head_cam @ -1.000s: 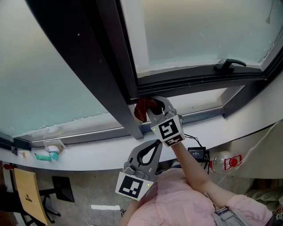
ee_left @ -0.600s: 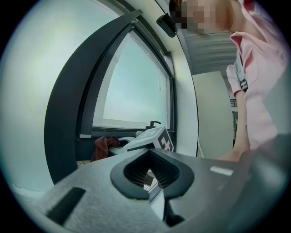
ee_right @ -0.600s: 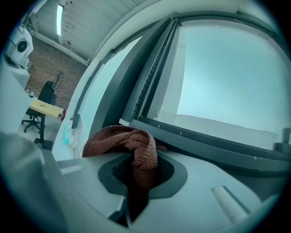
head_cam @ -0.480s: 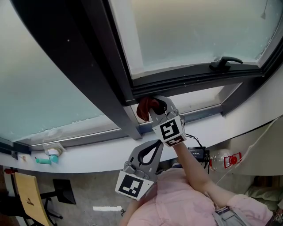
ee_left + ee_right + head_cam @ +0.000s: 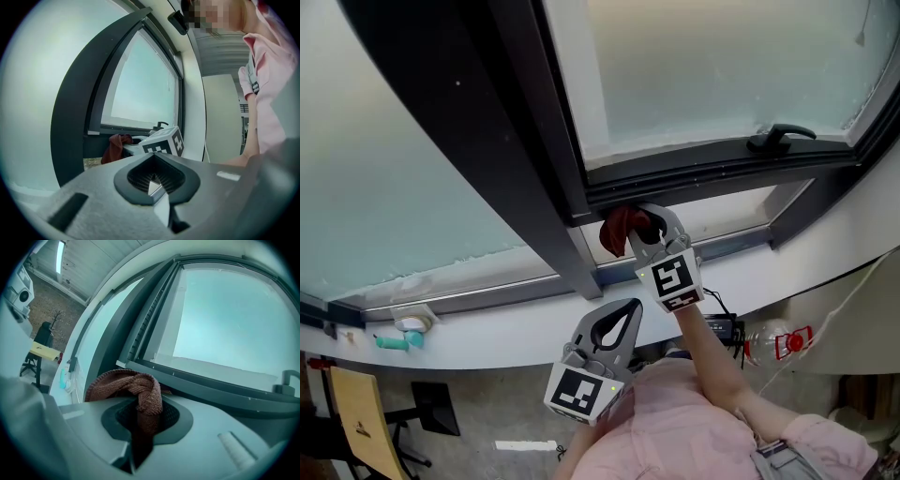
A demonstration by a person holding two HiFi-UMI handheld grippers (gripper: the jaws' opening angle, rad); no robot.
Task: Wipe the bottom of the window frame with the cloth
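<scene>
A reddish-brown cloth is bunched against the bottom rail of the dark window frame, just right of the thick slanted post. My right gripper is shut on the cloth, which pokes up between its jaws below the frame's lower rail. My left gripper hangs lower, near the white sill, shut with nothing in it. In the left gripper view the cloth and the right gripper's marker cube show ahead by the frame.
A black window handle sits on the frame to the right. The white sill carries a teal item at far left. A black adapter and a plastic bottle lie below the sill. A yellow chair stands bottom left.
My right gripper has slid the cloth a little to the right along the bottom of the frame. The left gripper has barely moved.
</scene>
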